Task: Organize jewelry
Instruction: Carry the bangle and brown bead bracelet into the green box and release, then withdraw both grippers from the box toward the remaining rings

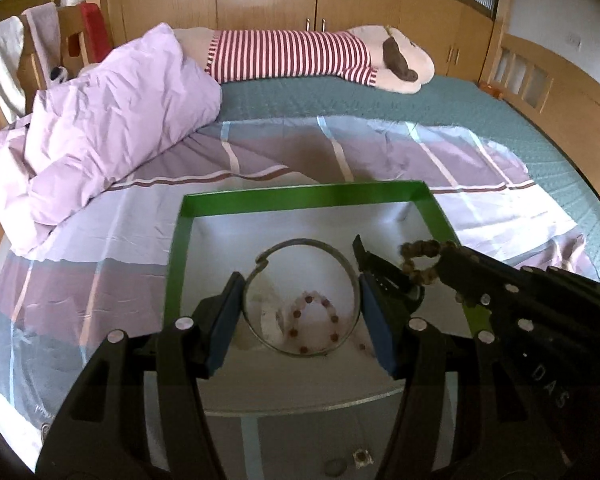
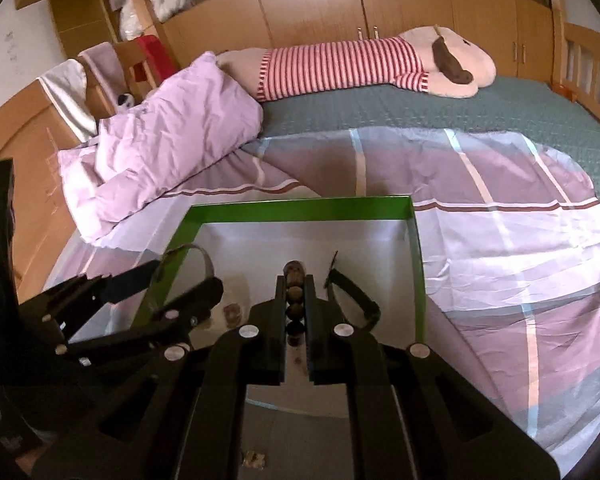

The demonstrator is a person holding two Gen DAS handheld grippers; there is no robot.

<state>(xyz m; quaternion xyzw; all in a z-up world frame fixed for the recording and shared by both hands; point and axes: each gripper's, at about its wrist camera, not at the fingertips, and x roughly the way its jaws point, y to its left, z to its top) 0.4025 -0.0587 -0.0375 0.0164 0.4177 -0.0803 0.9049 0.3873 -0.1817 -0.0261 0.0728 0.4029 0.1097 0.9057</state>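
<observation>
Silver bangle [image 1: 300,296] sits clamped across its width between the pads of the left gripper [image 1: 300,316], hanging above the green-rimmed tray [image 1: 300,196]; a pink bead bracelet [image 1: 314,326] already lies in the tray, seen through the ring; the right gripper [image 2: 294,300], at three o'clock of the left, is pinched together on a brown bead bracelet [image 2: 293,280] over the tray, and both look ready to set down.

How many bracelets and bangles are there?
3. A metal bangle held in the left tongs, a pink bead bracelet lying in the green tray, a brown bead bracelet in the right tongs. More may be hidden.
</observation>
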